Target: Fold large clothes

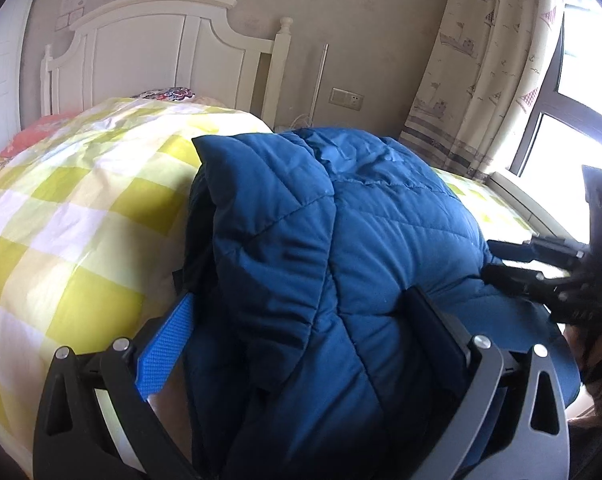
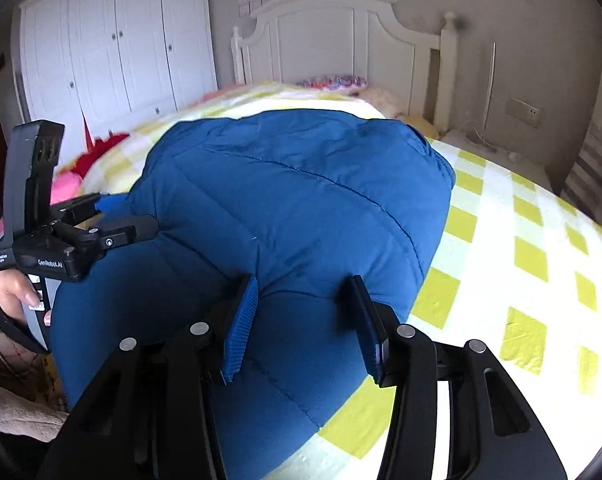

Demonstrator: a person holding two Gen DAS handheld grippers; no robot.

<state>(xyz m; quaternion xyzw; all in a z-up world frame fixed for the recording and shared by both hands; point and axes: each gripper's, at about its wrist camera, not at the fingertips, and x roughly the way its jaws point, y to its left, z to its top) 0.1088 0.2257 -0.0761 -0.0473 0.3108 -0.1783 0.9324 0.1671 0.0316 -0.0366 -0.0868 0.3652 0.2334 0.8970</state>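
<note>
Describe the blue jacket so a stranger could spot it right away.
Start at the bed with the yellow-checked sheet. Near its foot lies the blue jacket, a puffy quilted bundle folded over itself. It is the only solid dark-blue item there.

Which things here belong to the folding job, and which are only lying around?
Belong to the job:
blue padded jacket
left gripper, jaws around the jacket
right gripper, jaws open on the jacket

Only lying around:
checked bedcover
headboard
wardrobe
curtain

Blue quilted jacket (image 2: 301, 200) — yellow-and-white checked bedspread (image 2: 521, 240).
</note>
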